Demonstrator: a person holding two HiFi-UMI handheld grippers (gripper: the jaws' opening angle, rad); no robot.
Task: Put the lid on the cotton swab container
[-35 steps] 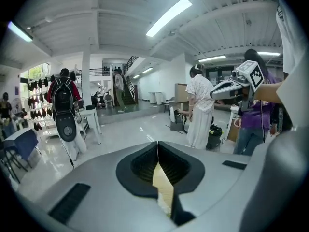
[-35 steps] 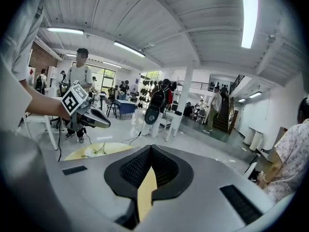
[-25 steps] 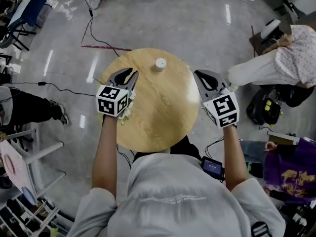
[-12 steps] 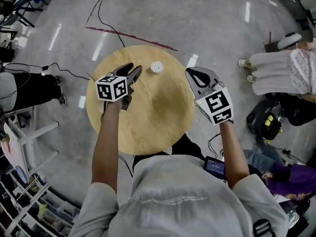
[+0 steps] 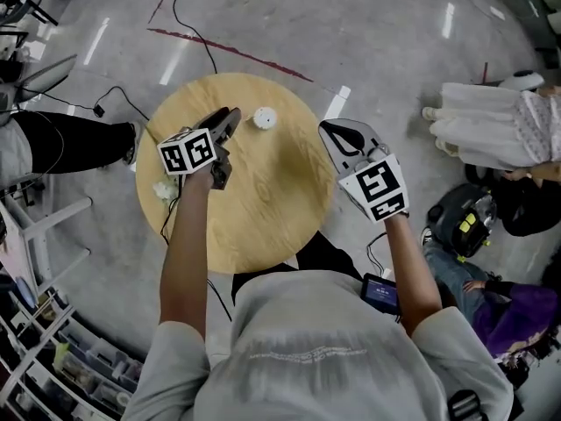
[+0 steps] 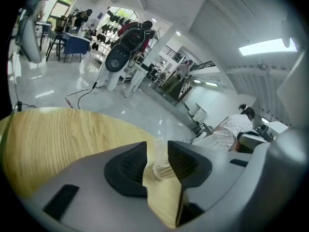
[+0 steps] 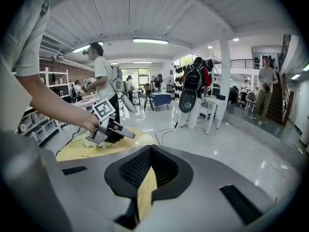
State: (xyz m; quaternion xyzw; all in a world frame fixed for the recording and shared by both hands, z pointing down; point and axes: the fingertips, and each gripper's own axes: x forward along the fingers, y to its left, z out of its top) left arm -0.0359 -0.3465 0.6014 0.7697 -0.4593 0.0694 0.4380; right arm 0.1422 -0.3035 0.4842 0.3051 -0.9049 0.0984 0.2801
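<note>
Standing container: cotton swab container [image 5: 264,117], upright near the far edge of the round table [image 5: 263,209]; I cannot make out a separate lid.
Left gripper: left gripper [image 5: 230,115] points at it with jaws closing; the container shows in their gap, not visibly pressed.
Change: a second ago this gripper hung at the table's left edge.
Meaning: probably an approach; lidding not confirmed.
Right gripper: right gripper [image 5: 326,128], jaws together, empty.

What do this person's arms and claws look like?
The left claw and right claw are grey with black ribbed pads, each carrying a white cube of black square markers. Grey short-sleeved shirt, forearms bare. The left claw's jaws are closing, gripping nothing.
</note>
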